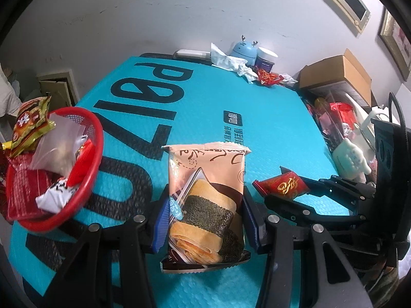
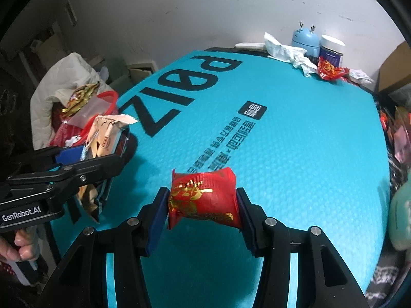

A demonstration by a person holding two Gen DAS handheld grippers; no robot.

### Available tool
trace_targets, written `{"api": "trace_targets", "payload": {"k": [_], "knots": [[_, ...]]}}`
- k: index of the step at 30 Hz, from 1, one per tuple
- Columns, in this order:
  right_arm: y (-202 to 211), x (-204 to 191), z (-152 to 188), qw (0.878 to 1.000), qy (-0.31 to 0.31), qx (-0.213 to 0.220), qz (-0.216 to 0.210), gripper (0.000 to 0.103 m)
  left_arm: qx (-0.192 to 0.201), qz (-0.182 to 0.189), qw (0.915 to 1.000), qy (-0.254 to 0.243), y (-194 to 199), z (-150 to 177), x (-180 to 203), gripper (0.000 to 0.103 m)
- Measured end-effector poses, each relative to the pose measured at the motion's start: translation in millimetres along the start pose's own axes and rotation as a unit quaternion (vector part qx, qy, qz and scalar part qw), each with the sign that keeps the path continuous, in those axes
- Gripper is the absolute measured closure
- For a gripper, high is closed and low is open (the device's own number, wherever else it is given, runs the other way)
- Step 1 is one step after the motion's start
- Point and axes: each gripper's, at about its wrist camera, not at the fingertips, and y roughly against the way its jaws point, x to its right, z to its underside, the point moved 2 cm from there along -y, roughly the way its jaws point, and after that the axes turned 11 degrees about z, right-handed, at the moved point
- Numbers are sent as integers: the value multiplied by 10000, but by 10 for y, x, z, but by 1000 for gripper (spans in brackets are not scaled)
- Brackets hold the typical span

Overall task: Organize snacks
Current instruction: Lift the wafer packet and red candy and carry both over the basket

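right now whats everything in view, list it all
pink snack pack: 1, pink-brown, held in left gripper jaws above the mat
red snack packet: 1, red with gold print, held in right gripper jaws above the mat
red basket: 1, red, left edge of mat, holding several wrapped snacks
teal mat: 1, teal with black lettering, covers the table
blue gadget: 1, light blue, far edge
jar: 1, dark with white lid, beside the gadget
crumpled tissue: 1, white, far edge
red wrapper: 1, red-gold, far edge
cardboard box: 1, brown, right of table
left gripper: 1, black with blue pads
right gripper: 1, black with blue pads
hand: 1, on the left gripper's handle
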Motion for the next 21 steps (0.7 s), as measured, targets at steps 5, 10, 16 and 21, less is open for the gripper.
{"api": "trace_targets", "payload": {"k": [5, 10, 16, 21], "knots": [[196, -90, 100, 9999, 99, 96, -102, 52, 131, 7, 9999, 9, 177, 101, 96, 55], [382, -238, 151, 9987, 387, 215, -264, 52, 276, -12, 9996, 109, 377, 230, 125, 55], [578, -450, 148, 9953, 652, 384, -607, 52, 482, -107, 9982, 338, 654, 403, 65, 55], [662, -653, 119, 9910, 849, 461, -924, 52, 681, -284, 9959, 522, 890, 514, -23, 55]]}}
